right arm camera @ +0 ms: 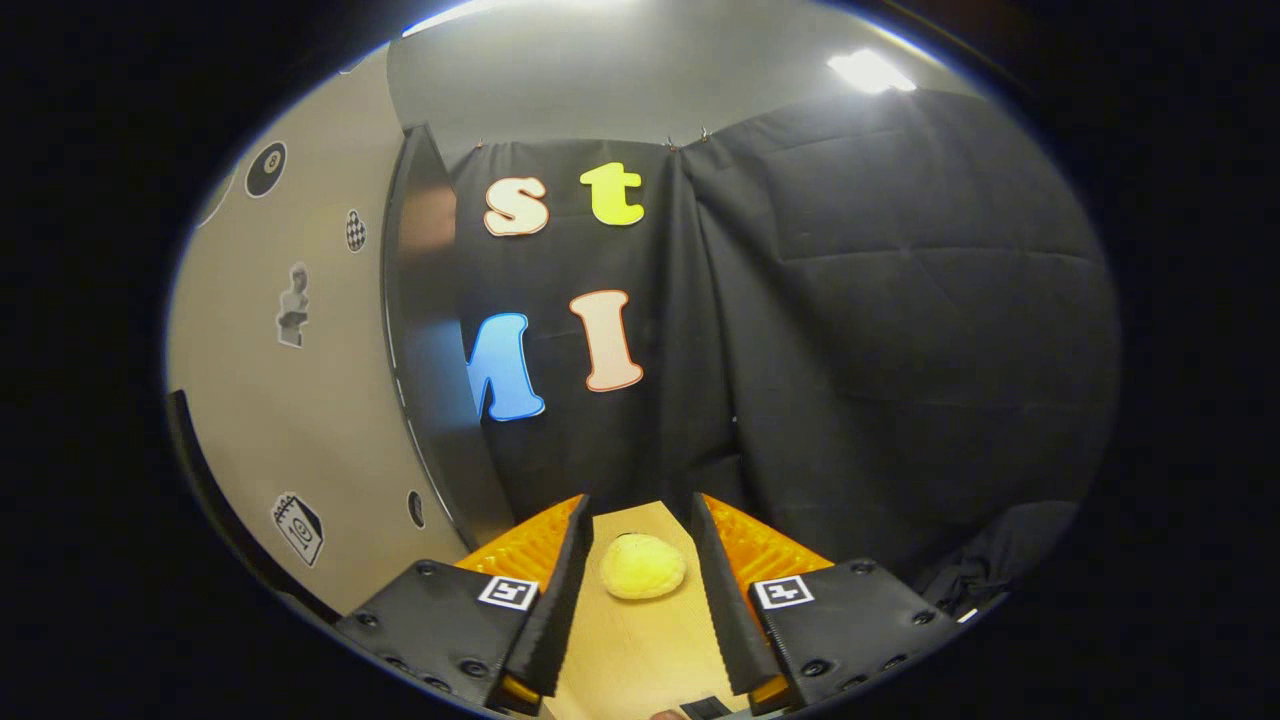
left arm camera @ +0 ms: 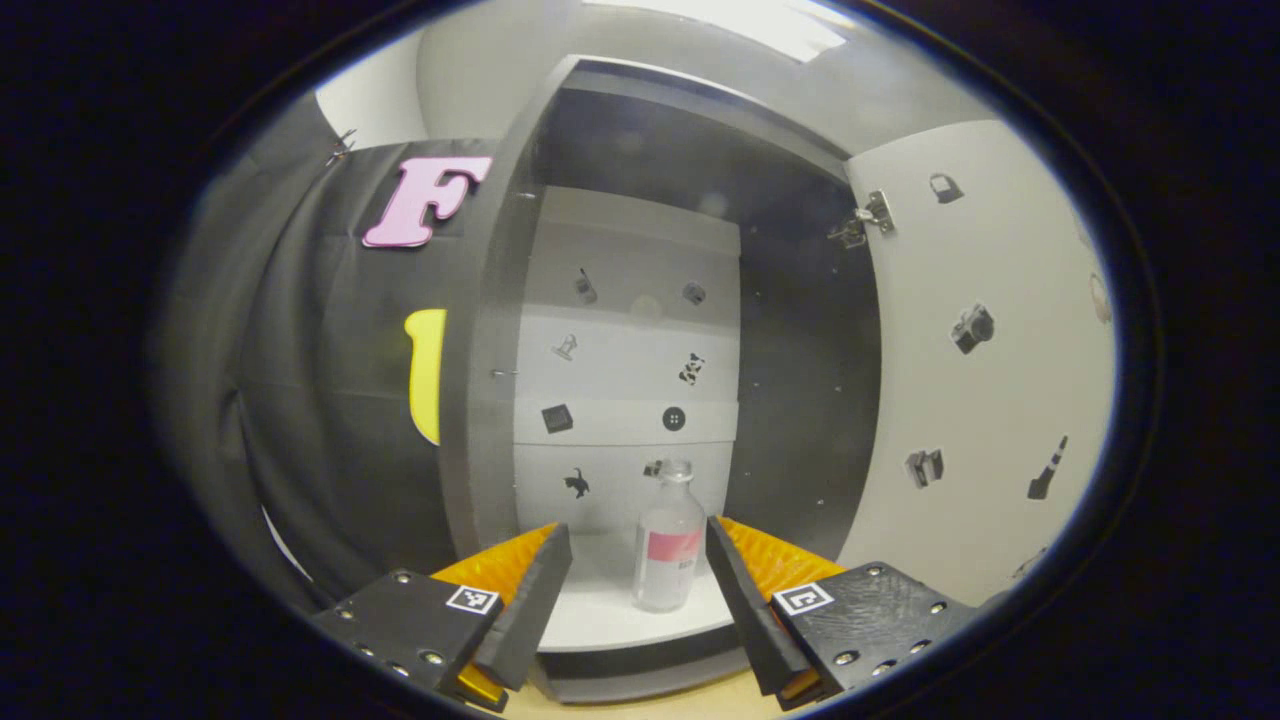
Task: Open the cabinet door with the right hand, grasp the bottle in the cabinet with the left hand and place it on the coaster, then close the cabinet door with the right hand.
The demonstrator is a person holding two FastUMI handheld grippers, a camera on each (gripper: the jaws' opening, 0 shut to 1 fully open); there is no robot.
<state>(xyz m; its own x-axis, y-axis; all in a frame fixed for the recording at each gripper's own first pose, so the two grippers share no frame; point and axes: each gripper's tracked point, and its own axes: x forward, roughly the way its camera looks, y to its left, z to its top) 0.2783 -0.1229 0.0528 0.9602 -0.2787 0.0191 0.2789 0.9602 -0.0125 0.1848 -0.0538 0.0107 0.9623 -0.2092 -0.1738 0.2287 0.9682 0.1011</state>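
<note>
- The cabinet door [left arm camera: 985,360] is standing swung wide open, so the step in hand looks to be the left-hand reach for the bottle [left arm camera: 668,540].
- The left gripper [left arm camera: 638,535] is facing into the cabinet [left arm camera: 500,330] with its jaws spread apart; the bottle is showing between the two fingers, nearer the right one and not yet touched by either.
- To do this well, the gripper should be shifting a little so the bottle is centring in the gap, then advancing level until the fingers are flanking the body below the neck, and only then closing.
- It should be staying clear of the shelf's [left arm camera: 600,610] front edge and the cabinet's side walls.
- The bottle is standing upright on the bottom shelf, near its front edge and right of the middle; it is clear, with a pale cap and a pink-and-white label round its middle, and looks light and easy to tip.
- The right gripper [right arm camera: 640,560] is hovering over the wooden table [right arm camera: 630,650], jaws spread and holding nothing, with a round yellow coaster [right arm camera: 642,566] lying between the fingers near the table's far edge.
</note>
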